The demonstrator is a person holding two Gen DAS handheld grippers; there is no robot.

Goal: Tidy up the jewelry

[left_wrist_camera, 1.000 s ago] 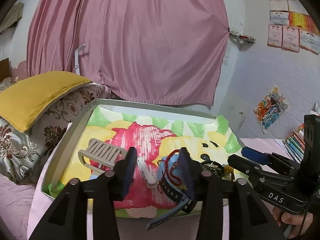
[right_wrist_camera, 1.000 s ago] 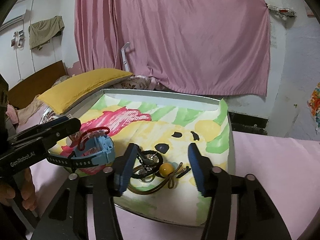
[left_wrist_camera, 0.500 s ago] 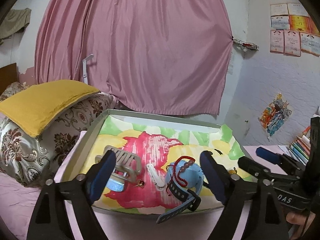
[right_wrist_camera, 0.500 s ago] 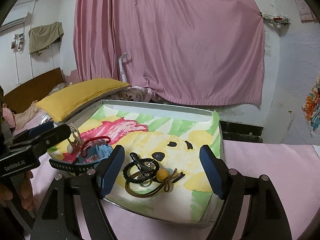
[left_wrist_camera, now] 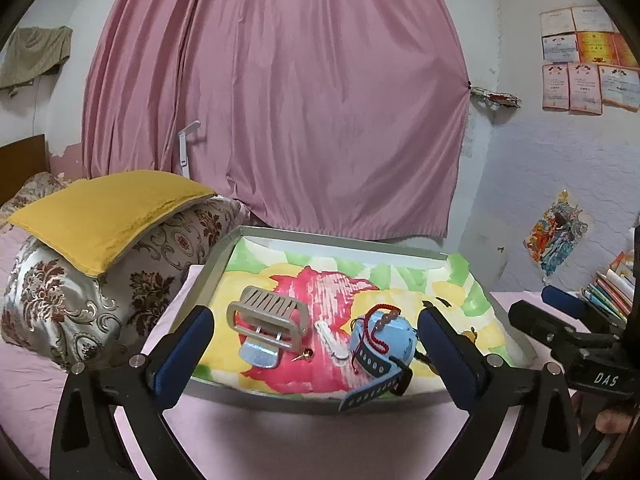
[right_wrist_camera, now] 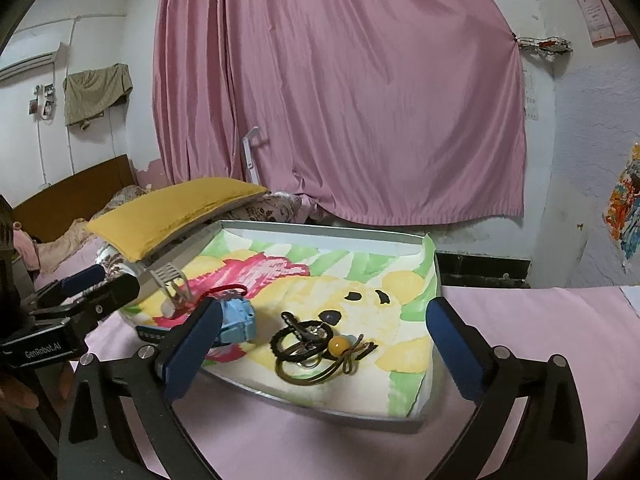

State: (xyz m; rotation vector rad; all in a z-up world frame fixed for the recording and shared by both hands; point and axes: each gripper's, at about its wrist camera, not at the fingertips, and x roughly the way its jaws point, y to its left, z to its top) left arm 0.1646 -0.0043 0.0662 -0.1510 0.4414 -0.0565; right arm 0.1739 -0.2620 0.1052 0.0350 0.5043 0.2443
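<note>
A shallow tray (left_wrist_camera: 216, 258) lined with a colourful cartoon cloth holds the jewelry. In the left wrist view a grey hair claw clip (left_wrist_camera: 267, 318), a white hair clip (left_wrist_camera: 330, 339), a small gold earring (left_wrist_camera: 304, 356) and a blue watch (left_wrist_camera: 380, 340) with a red bead bracelet (left_wrist_camera: 378, 328) draped on it lie there. My left gripper (left_wrist_camera: 316, 354) is open and empty, back from the tray's front edge. In the right wrist view black hair ties with a yellow bead (right_wrist_camera: 316, 344) lie in the tray (right_wrist_camera: 328, 228). My right gripper (right_wrist_camera: 320, 348) is open and empty.
A yellow cushion (left_wrist_camera: 104, 212) on a patterned pillow (left_wrist_camera: 80, 300) lies left of the tray. A pink curtain (left_wrist_camera: 280, 100) hangs behind. Books and coloured pencils (left_wrist_camera: 612, 284) stand at the right. The tray rests on pink bedding (right_wrist_camera: 540, 320).
Both grippers opened wide and pulled back from the tray. The left one let go of the blue watch with the red bracelet, which now lies in the tray.
</note>
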